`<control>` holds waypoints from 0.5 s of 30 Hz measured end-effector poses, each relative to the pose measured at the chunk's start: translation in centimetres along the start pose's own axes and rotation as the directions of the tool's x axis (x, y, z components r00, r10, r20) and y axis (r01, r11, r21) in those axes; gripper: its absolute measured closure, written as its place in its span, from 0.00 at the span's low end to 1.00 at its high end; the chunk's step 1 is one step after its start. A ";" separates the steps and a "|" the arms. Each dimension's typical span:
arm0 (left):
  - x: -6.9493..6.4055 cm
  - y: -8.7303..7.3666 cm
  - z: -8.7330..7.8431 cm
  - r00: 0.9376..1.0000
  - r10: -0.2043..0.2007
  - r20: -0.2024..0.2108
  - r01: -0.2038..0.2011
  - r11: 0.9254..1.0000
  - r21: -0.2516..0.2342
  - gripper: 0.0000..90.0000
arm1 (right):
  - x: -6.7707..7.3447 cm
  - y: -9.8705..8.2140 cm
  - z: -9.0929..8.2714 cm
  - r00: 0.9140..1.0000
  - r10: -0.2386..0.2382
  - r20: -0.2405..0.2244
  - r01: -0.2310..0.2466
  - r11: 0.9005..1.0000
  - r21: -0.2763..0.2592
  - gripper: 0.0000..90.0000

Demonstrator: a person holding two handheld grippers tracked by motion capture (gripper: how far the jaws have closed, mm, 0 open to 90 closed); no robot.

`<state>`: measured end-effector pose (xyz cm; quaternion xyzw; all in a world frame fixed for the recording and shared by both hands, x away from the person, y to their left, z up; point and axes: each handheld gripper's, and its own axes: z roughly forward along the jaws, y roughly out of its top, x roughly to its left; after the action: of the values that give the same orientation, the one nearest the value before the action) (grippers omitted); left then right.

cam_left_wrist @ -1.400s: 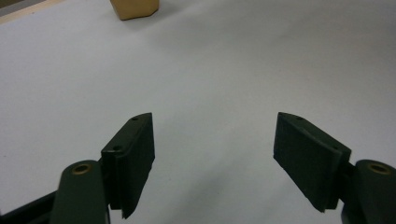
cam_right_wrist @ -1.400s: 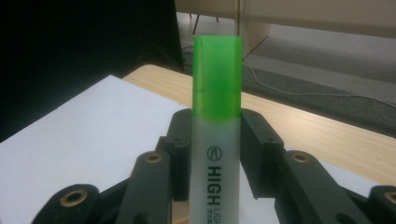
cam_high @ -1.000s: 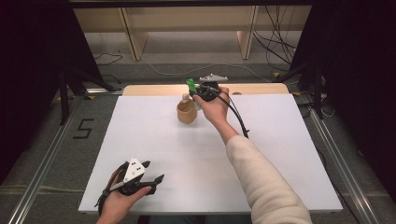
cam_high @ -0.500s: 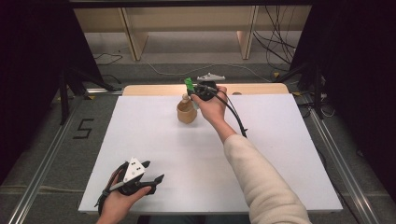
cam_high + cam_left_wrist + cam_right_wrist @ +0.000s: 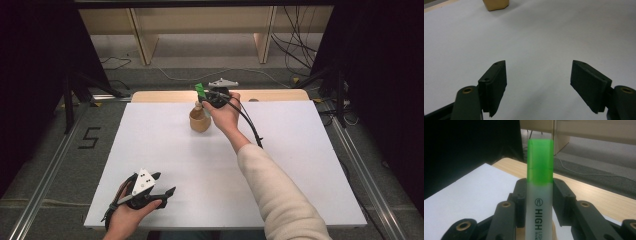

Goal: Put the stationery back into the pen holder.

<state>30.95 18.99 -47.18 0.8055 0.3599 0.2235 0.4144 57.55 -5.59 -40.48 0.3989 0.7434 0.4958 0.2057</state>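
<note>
Right gripper (image 5: 204, 98) is pinching the green highlighter (image 5: 540, 195) upright above the wooden cup (image 5: 199, 120), seemingly for dropping in; left gripper (image 5: 538, 82) is idling spread.

A white surface (image 5: 310, 165) takes up most of the high view, bare across its near and right parts. Along its far edge a strip of pale wood (image 5: 280, 95) shows — the same wood appears beyond the white sheet in the right gripper view. Behind that lies grey floor (image 5: 200, 65) with loose cables (image 5: 295, 47) trailing over it, and light wooden shelf legs (image 5: 142, 35) stand farther back. On the floor to the left, a black figure 5 (image 5: 90, 137) is marked — just beside a metal rail (image 5: 47, 185).
</note>
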 end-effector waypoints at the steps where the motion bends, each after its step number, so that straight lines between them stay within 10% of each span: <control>1: 0.0 0.0 0.0 1.000 0.000 0.000 0.000 1.000 0.000 0.32 | 0.0 0.0 0.1 1.000 0.000 -0.001 0.000 1.000 -0.001 0.74; 15: 0.0 0.0 0.0 1.000 0.000 0.001 0.000 1.000 -0.001 0.32 | 0.2 0.0 0.5 1.000 0.002 -0.008 -0.002 1.000 -0.017 0.74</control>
<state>30.93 18.99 -47.16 0.8052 0.3598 0.2234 0.4150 57.80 -5.10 -40.67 0.3959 0.7396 0.5039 0.2057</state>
